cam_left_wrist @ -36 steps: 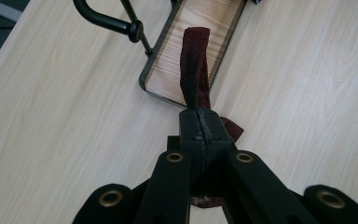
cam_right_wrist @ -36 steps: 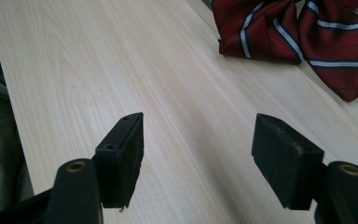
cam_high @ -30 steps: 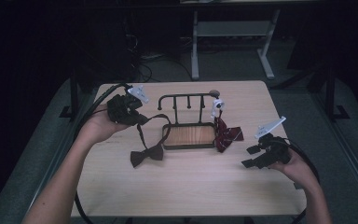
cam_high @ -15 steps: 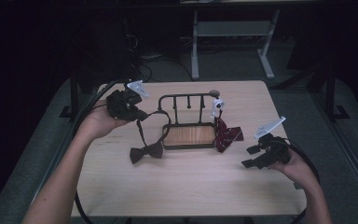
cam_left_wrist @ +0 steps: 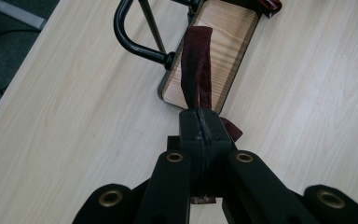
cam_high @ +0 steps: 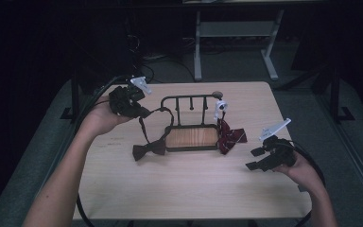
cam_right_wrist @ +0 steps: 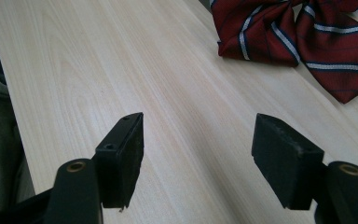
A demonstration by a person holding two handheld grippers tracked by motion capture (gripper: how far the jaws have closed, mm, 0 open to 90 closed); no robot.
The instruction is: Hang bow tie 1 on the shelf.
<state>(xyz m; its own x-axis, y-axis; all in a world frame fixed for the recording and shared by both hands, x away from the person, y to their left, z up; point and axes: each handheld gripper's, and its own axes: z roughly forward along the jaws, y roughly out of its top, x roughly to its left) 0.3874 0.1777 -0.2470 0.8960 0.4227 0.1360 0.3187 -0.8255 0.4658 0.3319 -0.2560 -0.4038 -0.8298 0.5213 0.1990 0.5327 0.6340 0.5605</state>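
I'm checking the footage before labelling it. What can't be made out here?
- Dark bow tie, high view: colour and pattern too dim and small.
- Its strap, left gripper view: the end is hidden inside the shut left claw.
- Striped bow tie, right gripper view: cut off by the top edge.
- White tag on the rack, high view: too small to read.

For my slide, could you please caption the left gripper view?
Left gripper clamps a dark red strap above the wooden-based rack.

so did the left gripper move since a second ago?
Yes. The left gripper has lifted away toward the table's far left corner, relative to the rack, pulling the bow tie strap taut.
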